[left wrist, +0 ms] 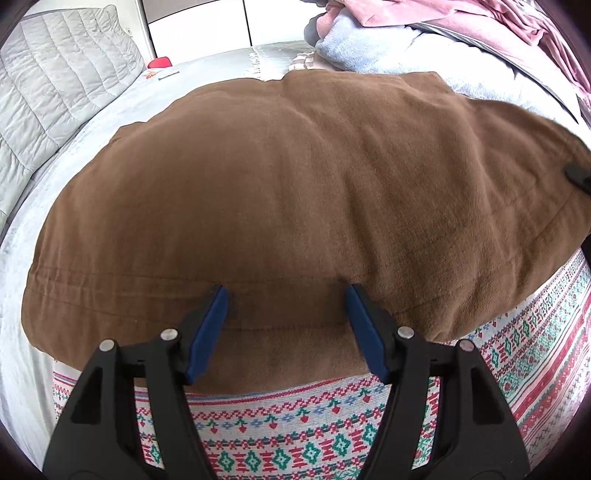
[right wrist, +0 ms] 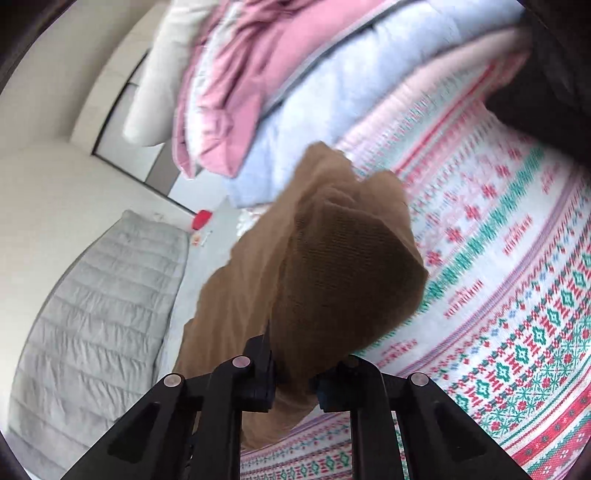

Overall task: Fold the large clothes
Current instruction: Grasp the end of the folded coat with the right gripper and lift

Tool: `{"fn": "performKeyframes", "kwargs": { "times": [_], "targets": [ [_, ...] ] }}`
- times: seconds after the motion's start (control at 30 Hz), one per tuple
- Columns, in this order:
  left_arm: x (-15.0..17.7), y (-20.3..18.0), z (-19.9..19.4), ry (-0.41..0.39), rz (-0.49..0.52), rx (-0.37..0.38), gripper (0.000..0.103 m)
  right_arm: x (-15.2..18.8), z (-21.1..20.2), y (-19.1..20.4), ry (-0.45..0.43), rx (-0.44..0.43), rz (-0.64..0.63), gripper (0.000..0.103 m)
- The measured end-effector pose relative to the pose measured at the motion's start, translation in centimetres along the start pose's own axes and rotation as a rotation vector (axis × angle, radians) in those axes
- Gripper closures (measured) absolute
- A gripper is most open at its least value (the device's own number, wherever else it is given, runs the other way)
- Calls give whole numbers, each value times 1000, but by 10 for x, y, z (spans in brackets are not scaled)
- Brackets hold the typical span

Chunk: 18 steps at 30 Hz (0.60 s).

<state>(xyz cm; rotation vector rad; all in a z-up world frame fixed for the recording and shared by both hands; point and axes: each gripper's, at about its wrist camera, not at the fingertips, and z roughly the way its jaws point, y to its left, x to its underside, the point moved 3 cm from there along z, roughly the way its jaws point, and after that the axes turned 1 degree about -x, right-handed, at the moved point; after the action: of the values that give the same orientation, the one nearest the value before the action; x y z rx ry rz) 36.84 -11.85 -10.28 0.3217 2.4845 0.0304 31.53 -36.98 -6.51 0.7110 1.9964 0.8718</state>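
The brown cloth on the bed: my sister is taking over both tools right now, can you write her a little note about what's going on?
Left tool: open, empty, just above the near hem of the brown cloth.
Right tool: shut on a bunched part of the brown cloth, lifting it off the patterned blanket.
Where things are: most of the brown cloth lies spread flat on the patterned blanket; a pile of pink and pale blue clothes sits behind it.
Done: cloth laid out, one part picked up.
Left: carry the lifted part across to make the fold, then smooth it. How many folds remain is unclear.
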Motion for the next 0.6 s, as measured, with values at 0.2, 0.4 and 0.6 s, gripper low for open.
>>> {"fn": "performKeyframes", "kwargs": {
  "times": [0.2, 0.4, 0.6],
  "targets": [
    [0, -2, 0, -1, 9, -9, 36, 6, -18, 45, -27, -96, -163, 89],
    [0, -4, 0, -6, 12, -8, 36, 1, -10, -8, 32, -59, 91, 86],
    [-1, 0, -3, 4, 1, 18, 36, 13, 0, -85, 80, -50, 497, 67]
  ]
}}
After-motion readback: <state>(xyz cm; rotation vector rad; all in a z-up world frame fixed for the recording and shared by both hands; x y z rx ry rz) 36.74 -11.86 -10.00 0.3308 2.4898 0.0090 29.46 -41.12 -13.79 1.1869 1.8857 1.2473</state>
